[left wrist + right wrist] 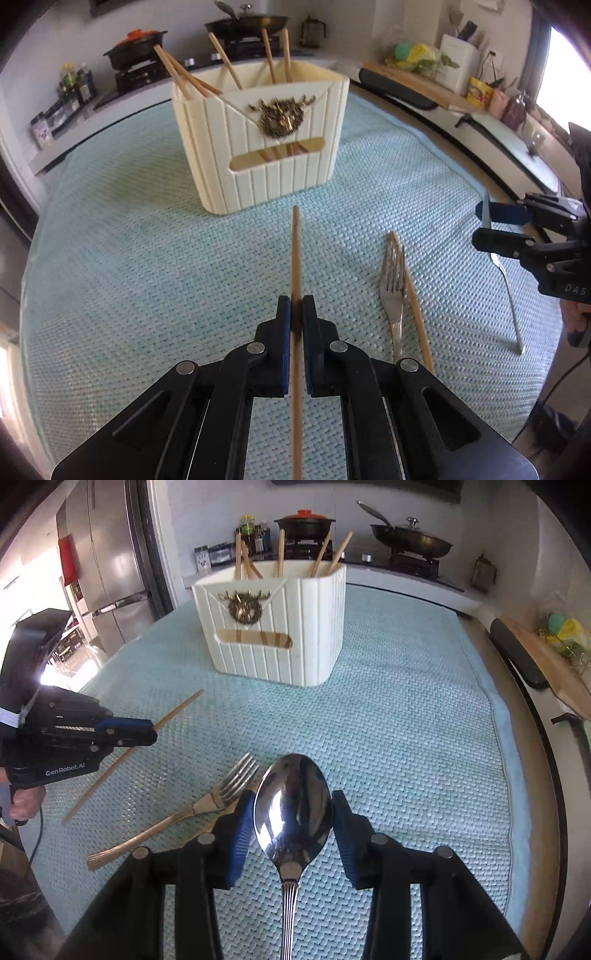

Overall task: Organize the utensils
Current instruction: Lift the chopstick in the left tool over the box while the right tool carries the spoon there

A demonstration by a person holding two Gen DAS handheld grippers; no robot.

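Being pinched mid-shaft by left gripper [294, 317]: chopstick [295, 258], light, stiff, above surface [147, 258]. Spoon [293, 805] being clamped at bowl edges by right gripper [293, 834]; slick metal, slip likely. Holder [273, 627] waiting ahead.

Utensil holder [271, 144] stands on woven mat [129, 277], several chopsticks [275, 55] in it. Before holder: chopstick [295, 251] between left gripper [295, 314] fingers; right of that, fork [393, 284] lying against another chopstick [417, 314]; farther right, spoon [293, 805] between right gripper [293, 823] fingers.
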